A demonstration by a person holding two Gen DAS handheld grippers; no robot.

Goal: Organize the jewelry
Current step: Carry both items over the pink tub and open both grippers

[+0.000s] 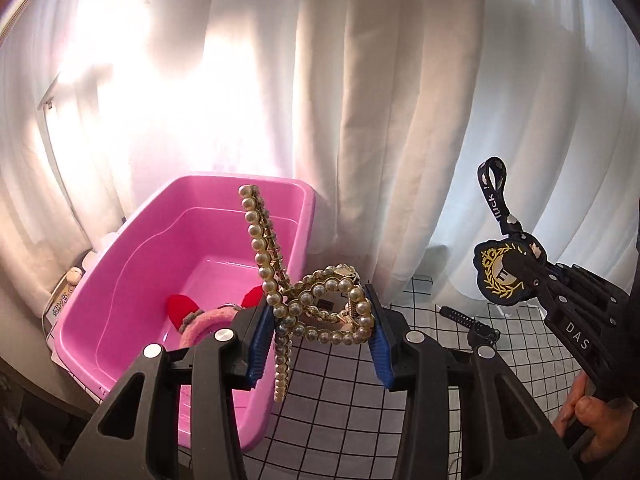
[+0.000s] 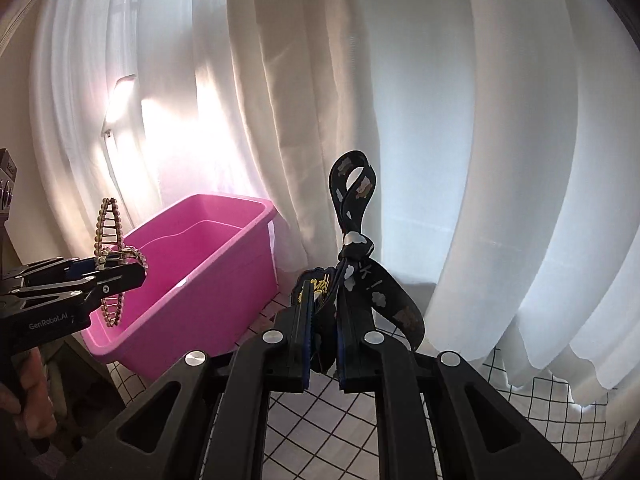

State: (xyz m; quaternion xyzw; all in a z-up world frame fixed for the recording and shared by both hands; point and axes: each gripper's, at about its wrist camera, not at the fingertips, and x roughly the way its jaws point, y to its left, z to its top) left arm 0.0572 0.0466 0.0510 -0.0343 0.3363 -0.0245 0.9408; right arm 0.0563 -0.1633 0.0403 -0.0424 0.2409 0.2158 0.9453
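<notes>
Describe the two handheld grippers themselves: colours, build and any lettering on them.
Both are black plastic tools. The left gripper has two broad fingers with triangular cut-outs, round silver pivot bolts and ribbed blue pads; its side reads "GenRobot.AI". The right gripper is built alike, with blue-edged pads, and from the other view shows white letters "DAS". No cables are visible. A dark sleeve shows at the right hand.

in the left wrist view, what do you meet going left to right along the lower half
pink tub → pink headband with red ears inside it → pearl hair clip held in the left gripper → black badge with ribbon in the right gripper → a hand
</notes>
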